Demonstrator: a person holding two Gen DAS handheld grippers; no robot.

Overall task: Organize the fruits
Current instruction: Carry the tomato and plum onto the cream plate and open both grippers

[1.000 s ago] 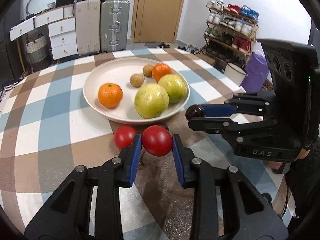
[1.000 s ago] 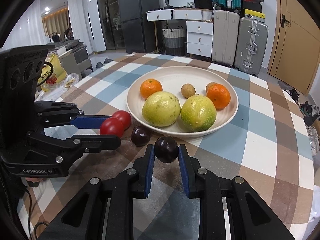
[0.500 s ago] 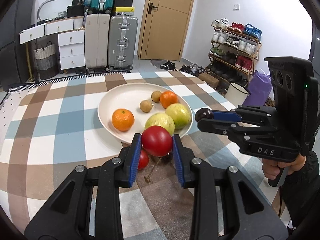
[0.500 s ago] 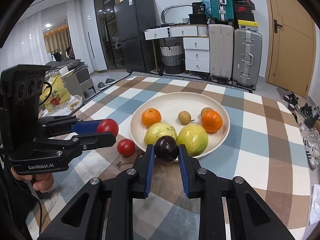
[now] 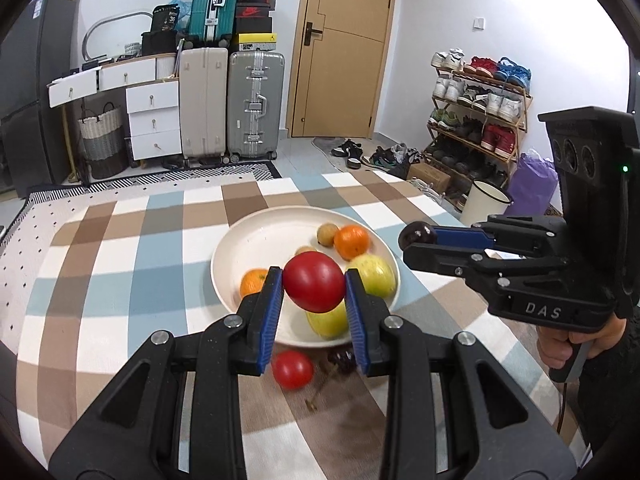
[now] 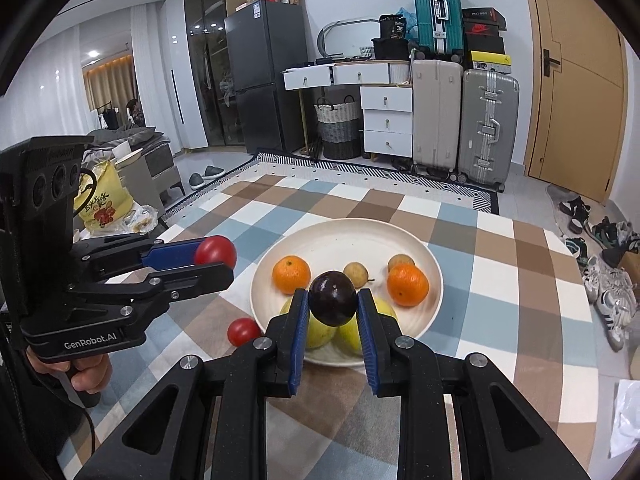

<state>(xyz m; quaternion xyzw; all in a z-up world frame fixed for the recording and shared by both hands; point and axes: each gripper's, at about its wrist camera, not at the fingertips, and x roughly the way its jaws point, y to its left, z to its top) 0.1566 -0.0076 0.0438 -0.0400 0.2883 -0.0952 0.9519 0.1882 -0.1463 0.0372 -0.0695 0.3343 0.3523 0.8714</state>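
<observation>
Above the plate's (image 5: pixel 224 264) near rim, left gripper (image 5: pixel 313 286) clamps a red tomato (image 5: pixel 313 286); right gripper (image 6: pixel 333 299) clamps a dark passion fruit (image 6: pixel 333 299); open plate floor lies at 12 o'clock from both.

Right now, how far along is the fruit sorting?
Done: two oranges, two green fruits and two small brown fruits sit in the plate. In hand: left gripper holds a red tomato, right gripper a dark plum, both raised. Left: second tomato and another dark fruit on the tablecloth.
</observation>
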